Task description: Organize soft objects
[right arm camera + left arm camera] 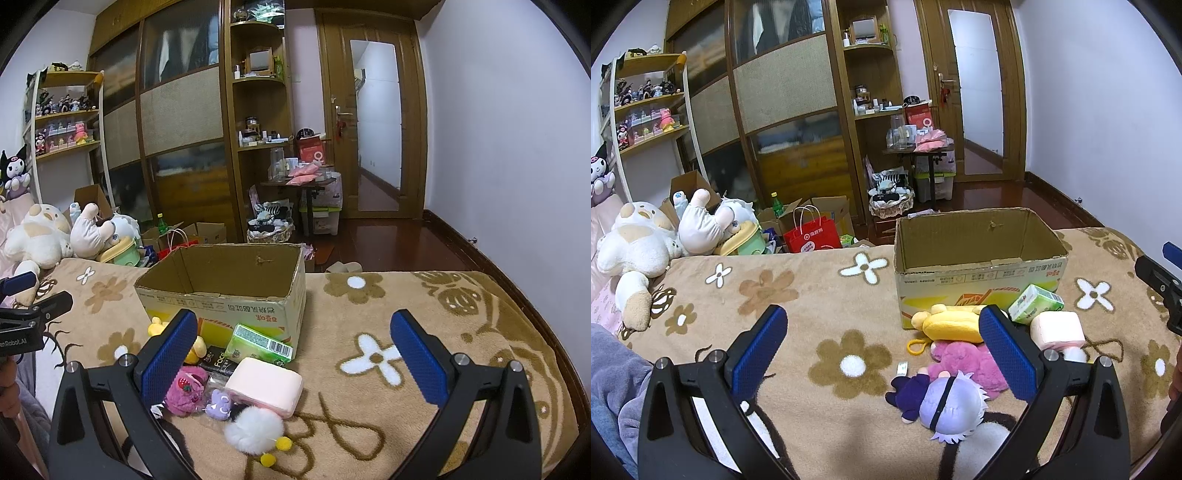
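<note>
- A heap of large cream-and-white plush animals lies at the far left edge of the bed, well apart from the rest.
- The beige fleece blanket with brown and white flowers covers the whole bed.
- The left gripper hovers above the blanket, its blue-padded jaws spread wide and holding nothing.
- A small purple doll with a pale lilac head and a black band across the eyes lies nearest the left wrist camera, touching the fuzzy magenta plush behind it.
- A yellow plush with a yellow ring clip lies against the front of the box, just beyond the magenta plush.
- The open brown cardboard box with a yellow printed front stands upright on the blanket; what shows of its inside is bare.
- A green-and-white tissue pack leans on the box front, with a black packet beside it.
- A pale pink rectangular soft block sits just in front of the tissue pack.
- A white fluffy pompom with yellow balls touches the pink block's near edge, beside a small purple cat-face charm.
- The right gripper hangs over the pile and the bare blanket to its right, jaws wide apart and empty.
</note>
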A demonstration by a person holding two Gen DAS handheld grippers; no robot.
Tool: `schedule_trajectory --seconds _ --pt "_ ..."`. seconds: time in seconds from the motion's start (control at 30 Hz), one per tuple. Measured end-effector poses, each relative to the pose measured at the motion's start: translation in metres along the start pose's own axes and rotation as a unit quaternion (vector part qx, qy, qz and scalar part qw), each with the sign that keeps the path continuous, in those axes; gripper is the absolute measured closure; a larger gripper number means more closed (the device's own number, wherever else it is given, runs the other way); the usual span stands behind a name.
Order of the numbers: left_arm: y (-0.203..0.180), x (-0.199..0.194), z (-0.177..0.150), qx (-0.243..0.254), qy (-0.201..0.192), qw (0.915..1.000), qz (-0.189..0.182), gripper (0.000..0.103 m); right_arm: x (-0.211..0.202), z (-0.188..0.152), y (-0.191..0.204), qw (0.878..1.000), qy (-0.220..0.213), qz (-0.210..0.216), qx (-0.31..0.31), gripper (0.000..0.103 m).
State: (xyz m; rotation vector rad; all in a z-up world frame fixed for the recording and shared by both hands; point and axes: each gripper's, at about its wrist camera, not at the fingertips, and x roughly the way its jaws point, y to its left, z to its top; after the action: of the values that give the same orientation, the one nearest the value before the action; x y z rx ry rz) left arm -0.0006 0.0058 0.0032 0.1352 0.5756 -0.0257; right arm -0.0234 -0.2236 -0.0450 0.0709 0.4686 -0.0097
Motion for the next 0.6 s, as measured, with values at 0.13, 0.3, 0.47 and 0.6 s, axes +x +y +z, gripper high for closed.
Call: schedule_trajectory --seconds 0.13,0.3,0.47,0.6 --pt "0.0 0.002 -0.002 -0.002 0.006 1.0 -0.005 0.001 0.0 0.0 0.0 1.0 0.001 0.0 0.001 0.0" --pt "-0.002 0.006 -0.006 0.002 0.016 0.9998 -0.014 0.001 0.0 0.0 -0.001 1.0 0.002 0.001 -0.001 0.0" --pt "-0.007 0.018 -0.003 0.008 0.034 0.9992 -0.02 0.001 0.002 0.001 0.001 1.0 0.002 0.002 -0.003 0.0" --pt "-0.009 0.027 -0.001 0.009 0.055 0.9976 -0.04 0.001 0.008 0.001 0.007 1.0 0.007 0.005 -0.014 0.0"
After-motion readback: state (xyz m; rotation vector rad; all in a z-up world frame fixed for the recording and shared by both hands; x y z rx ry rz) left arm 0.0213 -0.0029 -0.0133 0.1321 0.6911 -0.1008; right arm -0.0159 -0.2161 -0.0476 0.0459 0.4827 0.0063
